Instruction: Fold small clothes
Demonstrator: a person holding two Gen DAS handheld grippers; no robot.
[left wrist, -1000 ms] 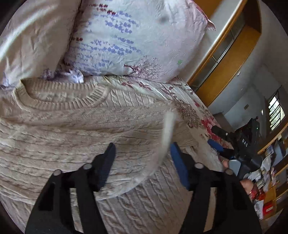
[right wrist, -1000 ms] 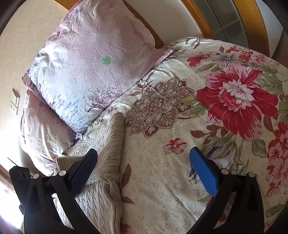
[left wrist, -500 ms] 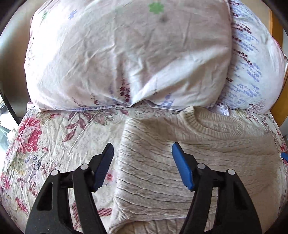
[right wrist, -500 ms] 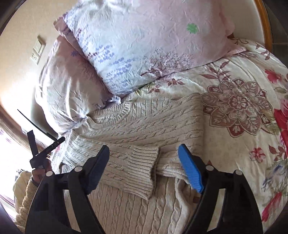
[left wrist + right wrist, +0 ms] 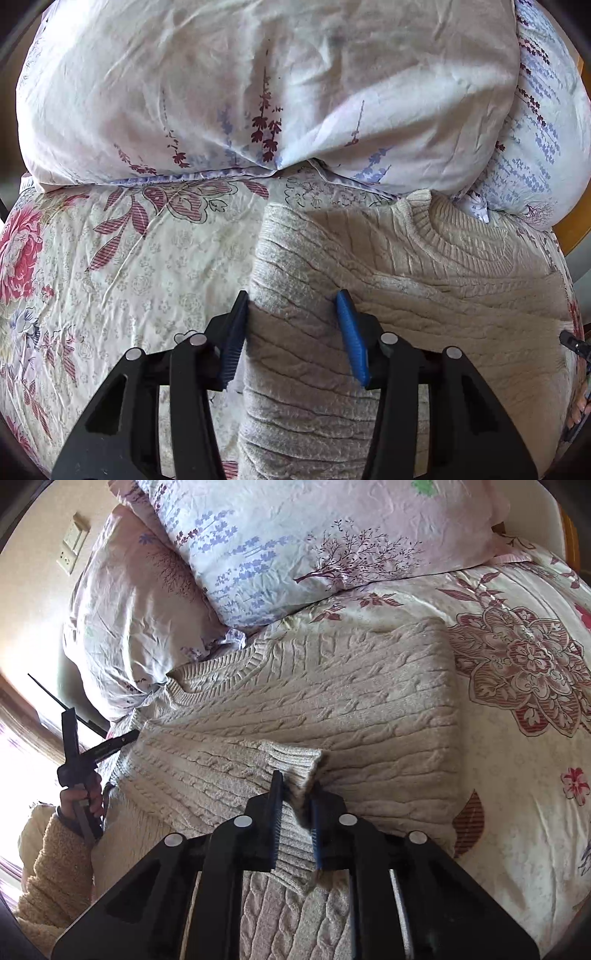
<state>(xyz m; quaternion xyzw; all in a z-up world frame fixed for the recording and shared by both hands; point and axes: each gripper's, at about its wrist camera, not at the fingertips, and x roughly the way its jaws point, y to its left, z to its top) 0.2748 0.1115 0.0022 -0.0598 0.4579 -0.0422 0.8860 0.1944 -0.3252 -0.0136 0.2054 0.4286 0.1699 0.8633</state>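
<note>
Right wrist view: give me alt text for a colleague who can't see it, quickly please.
The right claw is shut on the ribbed cuff of a beige cable-knit sweater, whose sleeve lies folded across its body. The sweater lies on a floral bedspread below two pale printed pillows. At far left, the left claw shows in the person's hand.

A beige cable-knit sweater [image 5: 332, 701] lies on a cream bedspread [image 5: 517, 812] printed with red and maroon flowers, and beyond the sweater pale pink pillows [image 5: 314, 546] carry purple lavender sprigs and dark maroon trees.
</note>
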